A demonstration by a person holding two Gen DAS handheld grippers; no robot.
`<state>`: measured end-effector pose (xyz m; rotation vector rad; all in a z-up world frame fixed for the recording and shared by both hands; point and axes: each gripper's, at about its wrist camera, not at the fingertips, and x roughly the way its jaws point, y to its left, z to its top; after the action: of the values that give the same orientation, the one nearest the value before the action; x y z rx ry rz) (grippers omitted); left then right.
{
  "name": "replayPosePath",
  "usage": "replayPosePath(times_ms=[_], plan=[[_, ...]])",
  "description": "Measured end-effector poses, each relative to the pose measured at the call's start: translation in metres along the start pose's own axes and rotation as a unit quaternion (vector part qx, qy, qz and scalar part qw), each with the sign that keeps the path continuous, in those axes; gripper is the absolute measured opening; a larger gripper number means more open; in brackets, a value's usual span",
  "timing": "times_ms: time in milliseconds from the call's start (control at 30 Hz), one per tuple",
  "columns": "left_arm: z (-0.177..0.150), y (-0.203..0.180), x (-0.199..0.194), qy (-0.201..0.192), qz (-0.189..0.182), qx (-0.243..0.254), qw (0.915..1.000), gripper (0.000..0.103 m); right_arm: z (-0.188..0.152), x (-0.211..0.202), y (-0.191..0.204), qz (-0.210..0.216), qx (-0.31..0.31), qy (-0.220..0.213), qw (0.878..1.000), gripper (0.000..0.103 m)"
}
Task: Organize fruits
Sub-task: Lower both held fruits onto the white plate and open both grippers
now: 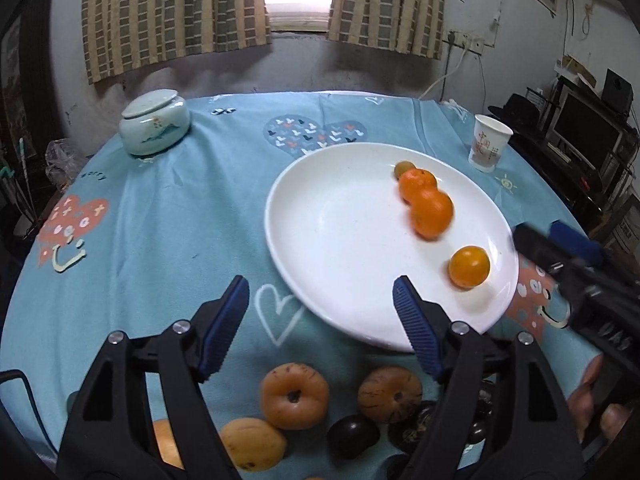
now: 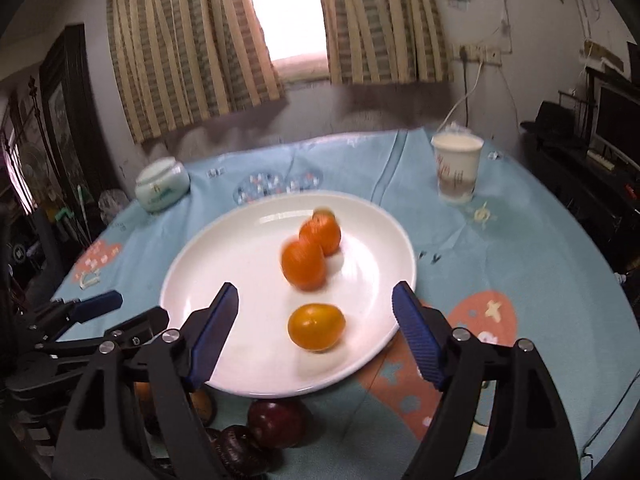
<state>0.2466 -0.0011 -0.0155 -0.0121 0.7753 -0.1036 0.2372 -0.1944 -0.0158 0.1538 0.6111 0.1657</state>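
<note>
With both your left gripper (image 1: pixel 320 300) and right gripper (image 2: pixel 314 306) standing jaws apart and empty, the round orange fruits (image 2: pixel 304 265) lie ahead on the wide white ceramic plate (image 2: pixel 208 280), so reach back for the brown fruits (image 1: pixel 294 395) beneath your left jaws.

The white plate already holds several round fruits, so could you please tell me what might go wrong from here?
1. The oranges look motion-blurred; they may be rolling and could bump the yellow-orange fruit near the rim of the white plate.
2. The plate's near edge sits close to the dark fruits still on the cloth, so reaching for them could nudge it.
3. The left gripper and right gripper are close together and could collide.
</note>
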Motion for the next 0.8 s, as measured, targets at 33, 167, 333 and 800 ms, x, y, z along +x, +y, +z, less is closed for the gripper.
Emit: replayPosePath(times_ms=[33, 167, 333, 800], plan=[[0.0, 0.003, -0.005, -0.005, 0.002, -0.004, 1.0, 0.076, 0.003, -0.01, -0.003, 0.002, 0.005, -0.015, 1.0, 0.088], [-0.001, 0.013, -0.018, -0.019, 0.006, -0.013, 0.9997, 0.077, 0.005, -0.037, -0.013, -0.012, 0.009, -0.056, 0.998, 0.098], [-0.008, 0.028, -0.026, -0.022, 0.027, -0.014, 0.9993, 0.082, 0.004, -0.044, -0.035, -0.02, 0.037, -0.058, 0.997, 0.098], [-0.042, 0.086, -0.053, -0.021, 0.063, -0.067, 0.9955, 0.085, -0.023, -0.057, -0.043, 0.014, 0.089, -0.032, 0.995, 0.1]])
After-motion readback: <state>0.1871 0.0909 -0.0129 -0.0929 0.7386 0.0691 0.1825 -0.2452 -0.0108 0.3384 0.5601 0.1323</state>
